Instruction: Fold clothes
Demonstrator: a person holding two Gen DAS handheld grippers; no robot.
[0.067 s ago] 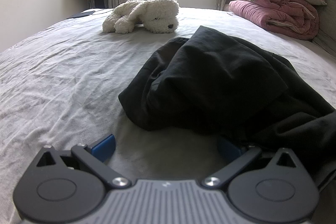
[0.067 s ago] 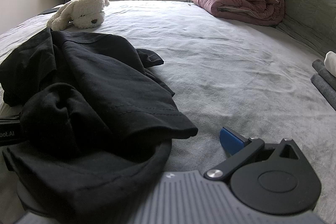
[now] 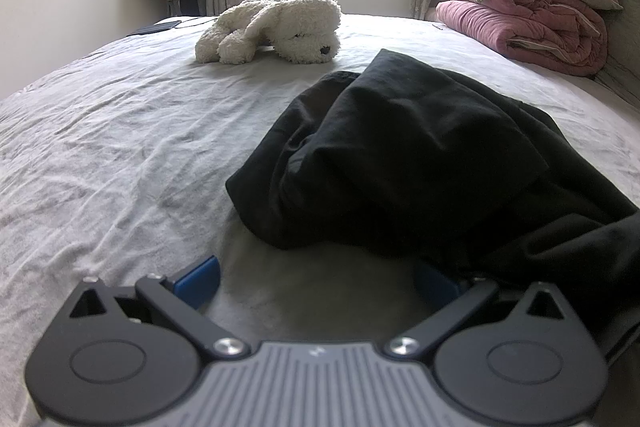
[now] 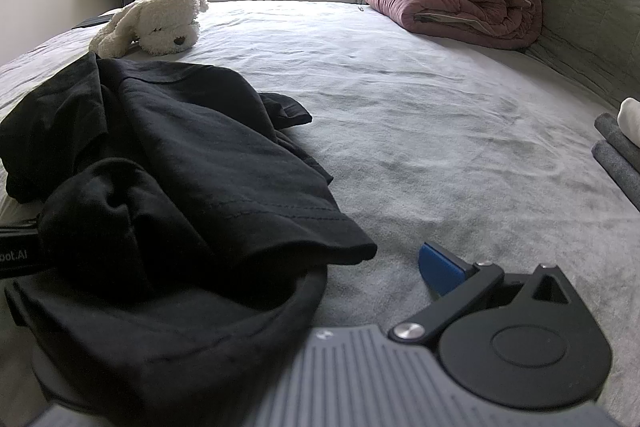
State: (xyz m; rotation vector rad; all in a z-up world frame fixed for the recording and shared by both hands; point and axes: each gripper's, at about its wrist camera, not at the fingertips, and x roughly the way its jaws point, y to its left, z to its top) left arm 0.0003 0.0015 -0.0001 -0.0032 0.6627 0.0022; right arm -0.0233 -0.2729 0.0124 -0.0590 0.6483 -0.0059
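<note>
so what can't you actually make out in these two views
- Right gripper, right wrist view: its left finger is buried under the black garment; only the blue right fingertip shows.
- Left gripper, left wrist view: the garment partly covers its right fingertip.
- Garment type: too crumpled to tell.
- Grey folded items, right wrist view: cut off by the right edge.

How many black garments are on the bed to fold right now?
1 that I can make out: a crumpled black garment heaped on the grey bed sheet, draped partly over the right gripper. Its folds could hide another piece.
</note>
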